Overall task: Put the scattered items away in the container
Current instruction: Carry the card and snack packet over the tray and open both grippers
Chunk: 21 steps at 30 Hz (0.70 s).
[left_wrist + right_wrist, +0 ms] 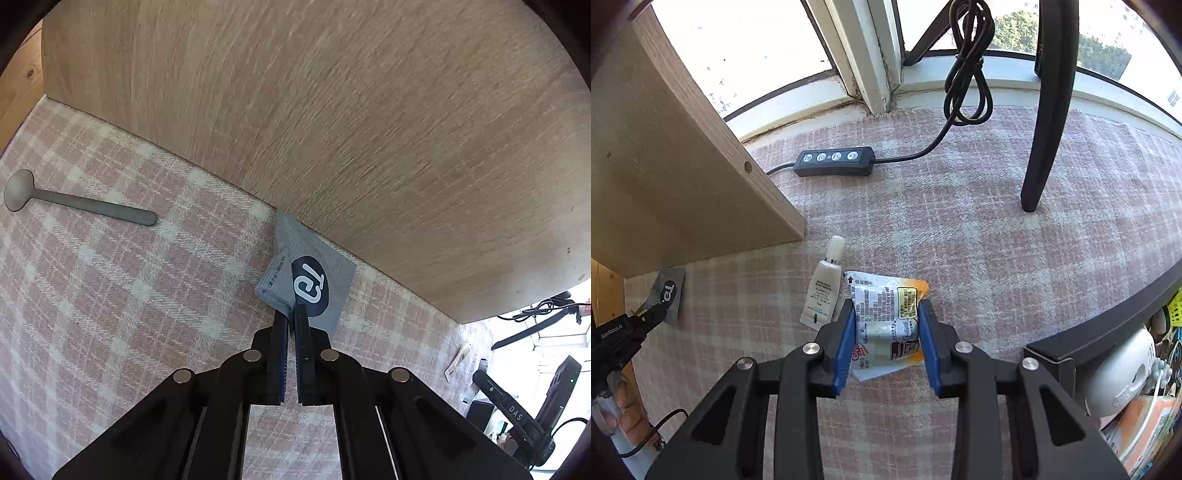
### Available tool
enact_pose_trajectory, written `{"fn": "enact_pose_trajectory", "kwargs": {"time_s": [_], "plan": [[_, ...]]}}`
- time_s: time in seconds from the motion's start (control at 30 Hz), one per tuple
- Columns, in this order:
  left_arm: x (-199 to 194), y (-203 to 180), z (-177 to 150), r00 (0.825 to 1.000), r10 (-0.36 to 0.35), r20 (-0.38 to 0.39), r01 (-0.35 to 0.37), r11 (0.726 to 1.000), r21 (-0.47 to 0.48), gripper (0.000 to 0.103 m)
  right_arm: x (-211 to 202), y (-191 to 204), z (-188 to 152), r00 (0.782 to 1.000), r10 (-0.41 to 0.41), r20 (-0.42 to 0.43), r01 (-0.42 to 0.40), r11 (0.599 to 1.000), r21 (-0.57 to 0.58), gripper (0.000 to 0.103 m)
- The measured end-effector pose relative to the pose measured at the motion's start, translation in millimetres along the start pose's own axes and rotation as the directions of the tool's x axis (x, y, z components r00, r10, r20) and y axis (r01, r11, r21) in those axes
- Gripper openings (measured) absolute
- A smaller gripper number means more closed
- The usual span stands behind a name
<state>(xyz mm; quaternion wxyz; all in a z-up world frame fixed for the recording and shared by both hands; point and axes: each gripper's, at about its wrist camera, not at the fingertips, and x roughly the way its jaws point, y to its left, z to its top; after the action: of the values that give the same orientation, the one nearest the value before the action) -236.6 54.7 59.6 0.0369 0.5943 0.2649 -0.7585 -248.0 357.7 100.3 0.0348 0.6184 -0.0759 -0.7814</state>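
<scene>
My left gripper (293,314) is shut on the near edge of a grey sachet (317,273) with a dark round logo. The sachet lies on the pink plaid cloth against a wooden panel (332,129). The right wrist view shows the same sachet (670,291) at the left, with the left gripper (652,314) on its corner. My right gripper (886,308) has its blue pads (846,339) pressed on both sides of a crumpled white and orange snack packet (886,325). A small white tube (825,291) lies just left of the packet.
A grey spoon (81,203) lies on the cloth at the left. A black button remote (834,160) with a coiled cable and a black stand leg (1045,129) sit toward the window. A black-rimmed bin (1108,314) with several items is at the lower right.
</scene>
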Motion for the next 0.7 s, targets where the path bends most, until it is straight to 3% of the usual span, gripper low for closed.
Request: {"fn": "enact_pose_trajectory", "kwargs": {"time_s": [0.27, 0.47, 0.53, 0.7], "plan": [[-26, 6, -30, 1.000, -0.020, 0.019, 0.019, 1.000, 0.010, 0.001, -21, -27, -11, 1.000, 0.019, 0.019, -0.019, 1.000, 0.011, 0.031], [-59, -10, -33, 0.998, -0.020, 0.067, 0.017, 0.998, 0.052, 0.000, -48, -25, -18, 0.998, 0.036, 0.057, -0.037, 0.999, 0.018, 0.031], [-67, -15, -37, 0.997, -0.040, 0.068, 0.036, 0.997, 0.061, 0.000, -53, -16, 0, 0.997, 0.041, 0.072, -0.043, 0.999, 0.016, 0.031], [-87, -41, -41, 0.994, -0.067, 0.082, 0.059, 0.993, 0.099, 0.000, -91, -26, -14, 0.992, 0.058, 0.114, -0.060, 0.998, 0.015, 0.031]]}}
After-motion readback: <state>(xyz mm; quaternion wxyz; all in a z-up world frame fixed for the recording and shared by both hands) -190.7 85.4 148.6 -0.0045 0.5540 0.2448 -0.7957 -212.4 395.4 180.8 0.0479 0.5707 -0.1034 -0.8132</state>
